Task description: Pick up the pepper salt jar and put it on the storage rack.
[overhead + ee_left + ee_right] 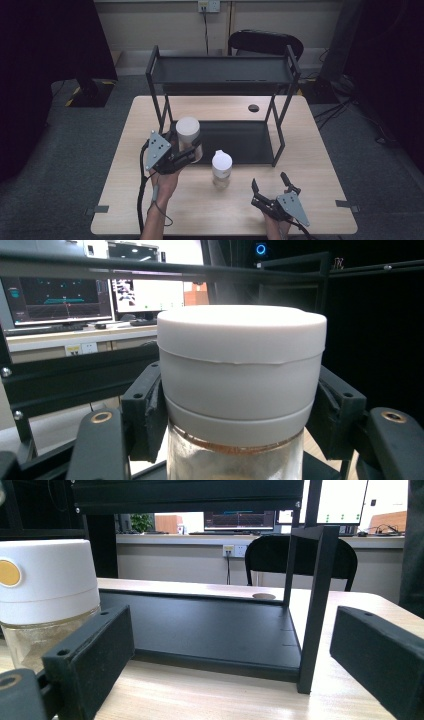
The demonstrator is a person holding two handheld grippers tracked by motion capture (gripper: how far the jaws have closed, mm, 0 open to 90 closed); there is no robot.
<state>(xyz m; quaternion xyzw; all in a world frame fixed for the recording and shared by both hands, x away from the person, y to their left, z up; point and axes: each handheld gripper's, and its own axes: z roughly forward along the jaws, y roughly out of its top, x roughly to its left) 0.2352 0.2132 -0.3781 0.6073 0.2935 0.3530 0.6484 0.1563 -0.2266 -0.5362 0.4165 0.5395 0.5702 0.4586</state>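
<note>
Two jars: left tool (192,152) clamps one (188,136) (beside rack (222,75)); right tool (272,186) spread, near other (221,169).

The high view is dim, its upper corners falling to black. Both gripper views are brighter, with glowing monitors (60,297) behind.

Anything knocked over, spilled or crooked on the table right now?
Nothing stands out. The left gripper holds one white-lidded jar upright near the black rack; the second jar stands upright on the table, apart from the open right gripper. No spill shows.
</note>
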